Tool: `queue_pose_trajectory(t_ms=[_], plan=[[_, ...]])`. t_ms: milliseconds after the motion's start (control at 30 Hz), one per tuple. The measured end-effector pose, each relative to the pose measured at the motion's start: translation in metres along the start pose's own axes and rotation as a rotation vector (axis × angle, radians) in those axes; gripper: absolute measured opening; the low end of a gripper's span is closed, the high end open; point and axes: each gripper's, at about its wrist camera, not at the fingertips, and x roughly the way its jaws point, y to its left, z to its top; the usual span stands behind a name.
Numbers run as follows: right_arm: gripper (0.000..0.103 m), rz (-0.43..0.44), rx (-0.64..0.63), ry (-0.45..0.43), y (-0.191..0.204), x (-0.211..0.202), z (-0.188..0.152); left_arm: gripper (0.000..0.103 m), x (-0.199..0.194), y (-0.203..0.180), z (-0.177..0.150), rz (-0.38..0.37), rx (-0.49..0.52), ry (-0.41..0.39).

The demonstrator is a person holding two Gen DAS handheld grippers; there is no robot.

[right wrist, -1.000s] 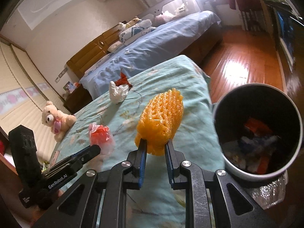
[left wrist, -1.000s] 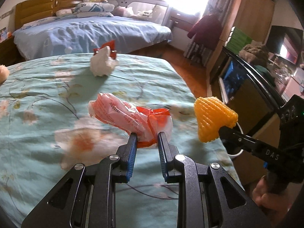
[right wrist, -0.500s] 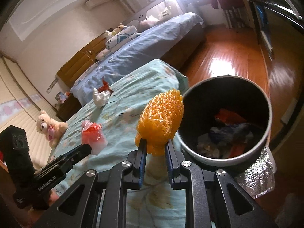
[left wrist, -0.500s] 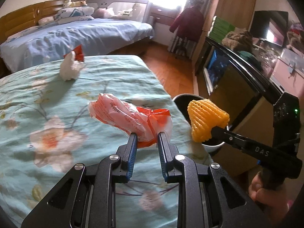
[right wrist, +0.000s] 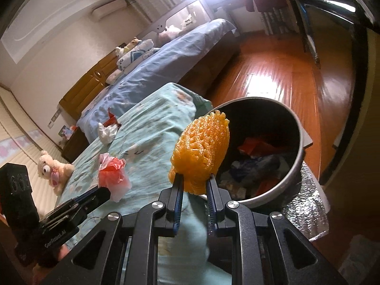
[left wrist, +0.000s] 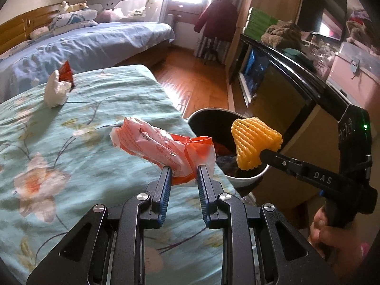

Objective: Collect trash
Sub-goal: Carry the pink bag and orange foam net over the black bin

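My left gripper [left wrist: 183,169] is shut on a crumpled orange-and-white plastic wrapper [left wrist: 161,147] and holds it above the bed's right edge, beside the trash bin [left wrist: 247,180]. My right gripper [right wrist: 194,180] is shut on an orange foam fruit net [right wrist: 201,147] and holds it over the near rim of the round bin [right wrist: 294,128], which holds several scraps. The net [left wrist: 253,142] hangs over the bin's opening in the left wrist view. The wrapper [right wrist: 112,175] and left gripper also show in the right wrist view.
A white crumpled tissue [left wrist: 55,91] with a red wrapper [left wrist: 65,71] lies on the green floral bedspread [left wrist: 71,142]. A teddy bear [right wrist: 53,168] sits at the bed's far side. A blue bed [left wrist: 83,47], wooden floor [left wrist: 199,83] and a dark glass cabinet [left wrist: 280,90] surround.
Both grippers have swung right with their loads. The bin has come into the left wrist view and closer in the right one. The foam net now hangs over the bin's opening.
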Motion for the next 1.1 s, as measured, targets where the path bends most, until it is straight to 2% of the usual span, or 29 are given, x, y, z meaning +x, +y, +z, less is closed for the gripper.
queue_pose_trajectory(t_ms=[300, 1100], plan=[[0.019, -0.021, 0.020, -0.008, -0.013, -0.004, 0.004, 0.021, 0.015, -0.017, 0.004, -0.019, 0.024, 0.036], [0.019, -0.059, 0.034, -0.016, -0.037, -0.001, 0.020, 0.021, 0.044, -0.048, 0.021, -0.033, 0.092, 0.053]])
